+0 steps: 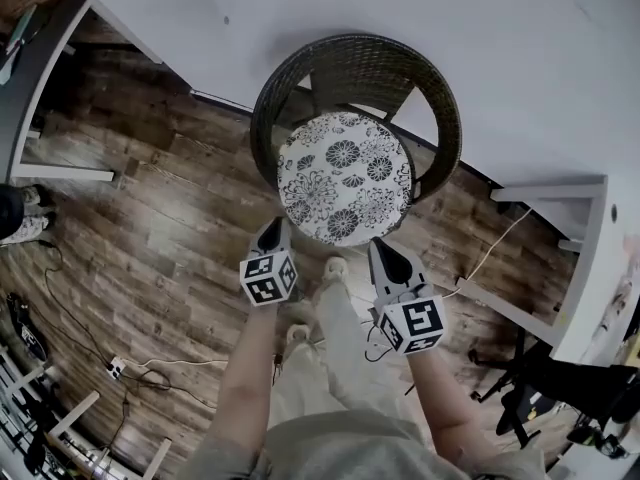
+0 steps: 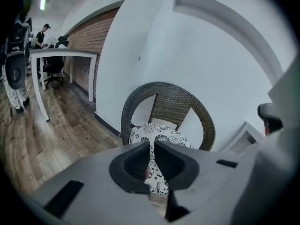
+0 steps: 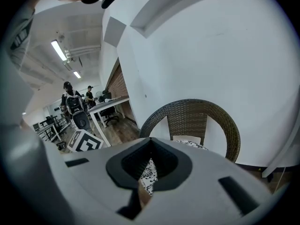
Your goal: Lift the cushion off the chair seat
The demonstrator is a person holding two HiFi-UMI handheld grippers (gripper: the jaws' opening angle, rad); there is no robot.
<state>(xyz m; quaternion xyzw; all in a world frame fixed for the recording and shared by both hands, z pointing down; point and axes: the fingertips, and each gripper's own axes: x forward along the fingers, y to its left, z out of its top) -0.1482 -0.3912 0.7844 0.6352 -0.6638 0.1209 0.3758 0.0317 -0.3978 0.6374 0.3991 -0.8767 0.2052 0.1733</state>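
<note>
A round cushion (image 1: 344, 176) with a black-and-white flower print lies on the seat of a dark wicker chair (image 1: 300, 68) that stands against a white wall. My left gripper (image 1: 271, 230) hovers just short of the cushion's near-left edge, shut and empty. My right gripper (image 1: 388, 255) hangs off the near-right edge, a bit further back, shut too. In the left gripper view the cushion (image 2: 161, 134) and chair back (image 2: 164, 90) sit beyond the closed left gripper (image 2: 152, 144). The right gripper view shows the chair (image 3: 201, 108) and a strip of cushion (image 3: 192, 144) past the right gripper (image 3: 150, 142).
A white desk (image 1: 60, 68) stands at the left and a white table frame (image 1: 560, 193) at the right. Cables (image 1: 130, 363) trail over the wood floor. Black equipment (image 1: 560, 388) sits low on the right. People stand far off (image 3: 70, 102).
</note>
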